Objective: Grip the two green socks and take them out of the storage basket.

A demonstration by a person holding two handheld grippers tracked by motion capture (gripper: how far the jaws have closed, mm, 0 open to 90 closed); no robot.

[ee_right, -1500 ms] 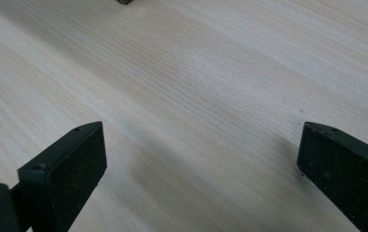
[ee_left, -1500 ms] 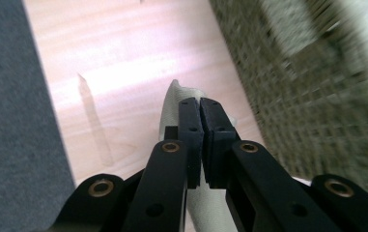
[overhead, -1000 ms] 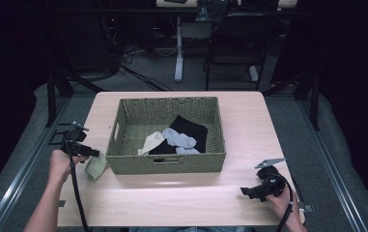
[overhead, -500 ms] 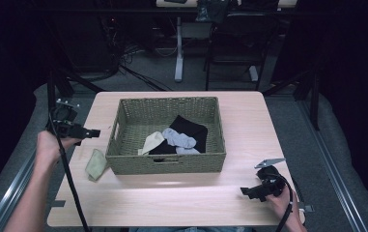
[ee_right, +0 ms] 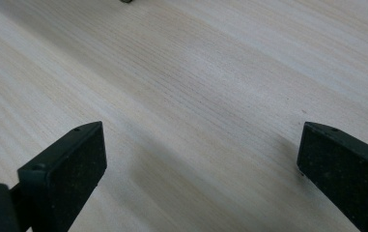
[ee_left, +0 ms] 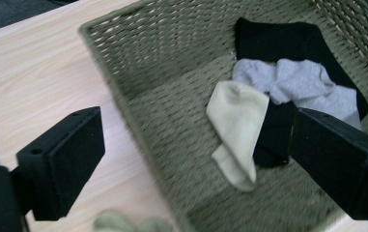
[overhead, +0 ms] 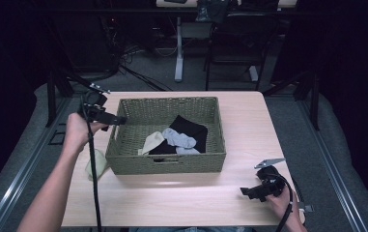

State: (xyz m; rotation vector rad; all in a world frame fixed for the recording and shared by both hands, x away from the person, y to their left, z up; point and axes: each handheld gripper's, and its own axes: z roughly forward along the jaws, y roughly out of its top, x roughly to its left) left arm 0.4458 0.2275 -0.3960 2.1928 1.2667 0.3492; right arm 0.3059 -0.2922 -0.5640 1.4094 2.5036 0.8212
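A woven green basket [overhead: 167, 166] stands mid-table and holds a cream sock [overhead: 151, 141], a grey sock [overhead: 179, 140] and a black sock [overhead: 191, 129]. A pale green sock [overhead: 99, 162] lies on the table against the basket's left side. My left gripper [overhead: 119, 120] hovers over the basket's left rim. Its jaws have just been opening and stand wide with nothing between them. In the left gripper view, that gripper [ee_left: 196, 137] looks down at the cream sock [ee_left: 237, 116] and the grey sock [ee_left: 302, 87]. My right gripper [overhead: 244, 192] rests open near the front right corner.
The wooden table [overhead: 172, 203] has bare room in front of the basket and at its right. The right gripper [ee_right: 201, 154] faces bare tabletop [ee_right: 196, 72]. Dark floor, metal rails and chair legs surround the table.
My left hand has risen from beside the pale green sock, moving back and right to the basket's left rim. The sock stays on the table. The right hand has kept still.
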